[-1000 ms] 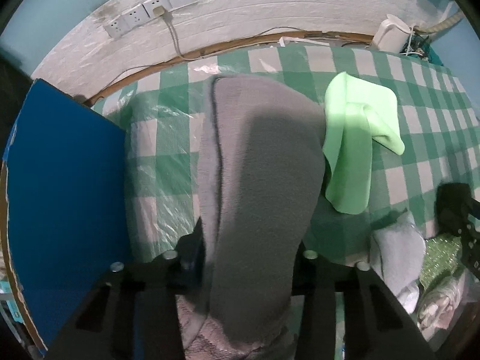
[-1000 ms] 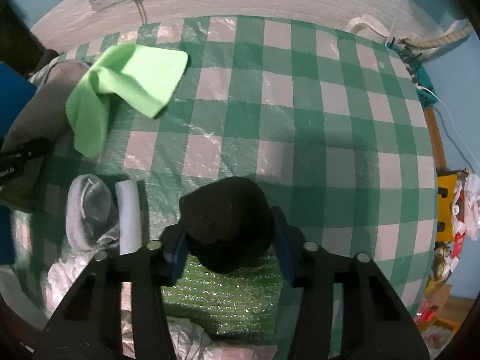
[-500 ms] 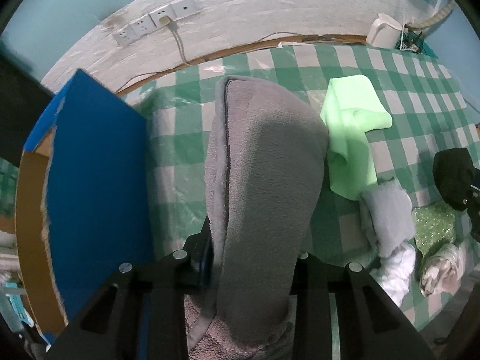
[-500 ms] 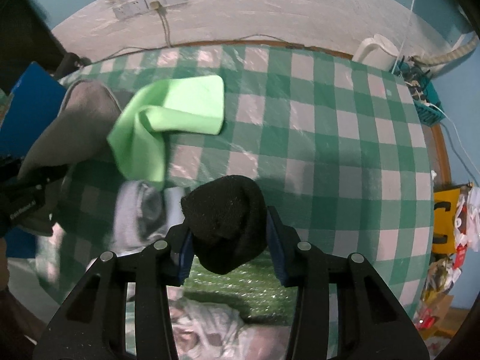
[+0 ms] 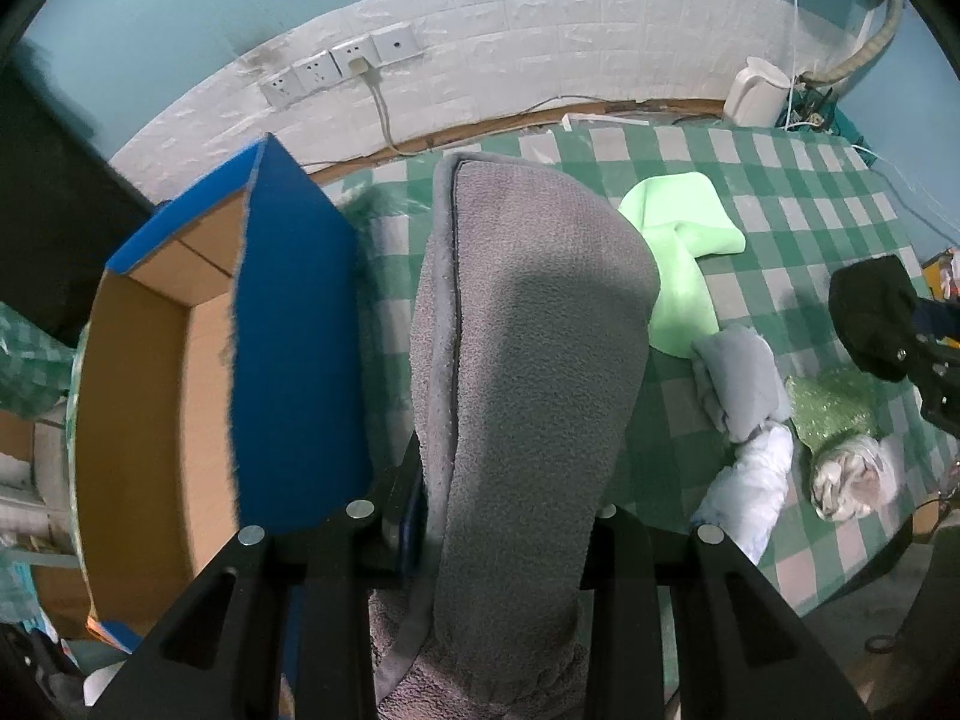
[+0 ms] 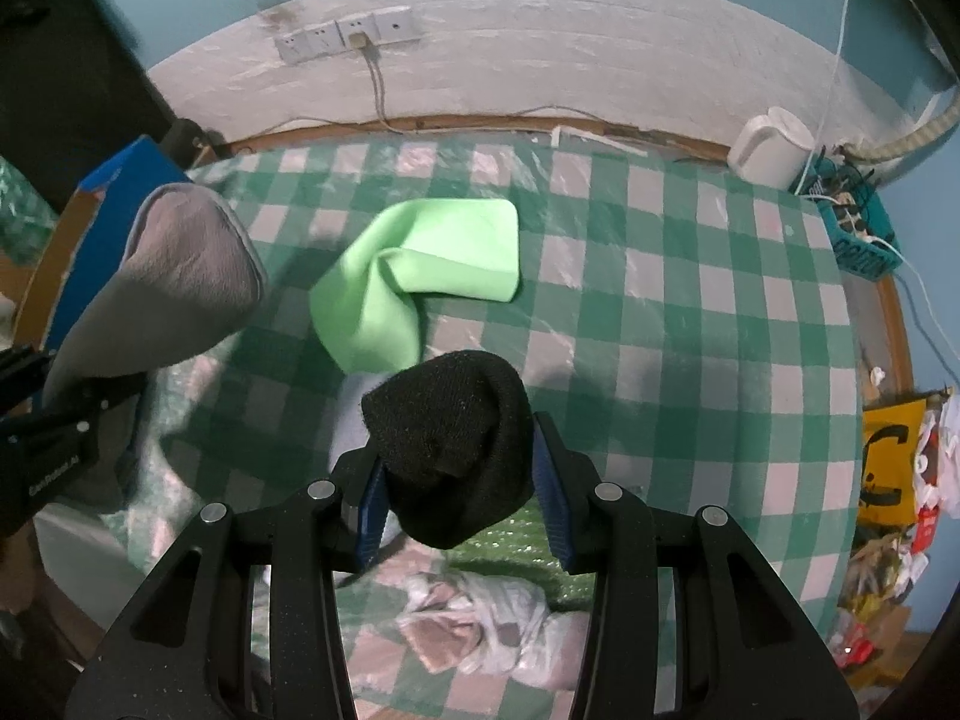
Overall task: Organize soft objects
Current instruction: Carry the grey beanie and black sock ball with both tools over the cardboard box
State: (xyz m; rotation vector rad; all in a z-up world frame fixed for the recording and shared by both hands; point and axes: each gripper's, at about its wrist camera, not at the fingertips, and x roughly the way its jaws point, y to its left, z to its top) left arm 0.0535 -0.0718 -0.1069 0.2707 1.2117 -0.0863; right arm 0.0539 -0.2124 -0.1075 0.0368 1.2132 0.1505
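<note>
Left wrist alone shows box interior; fingers clamp grey towel, black sock.

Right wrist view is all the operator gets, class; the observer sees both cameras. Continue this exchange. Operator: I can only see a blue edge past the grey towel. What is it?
Observer: It is an open cardboard box, blue outside and brown inside. One flap stands up beside the grey towel.
Operator: What is hidden behind my black sock?
Observer: Behind the black sock lies a rolled grey sock, right next to the near end of the green cloth.
Operator: Is the towel really gripped?
Observer: Yes. The left gripper is shut on it, and the towel runs up between its fingers.
</note>
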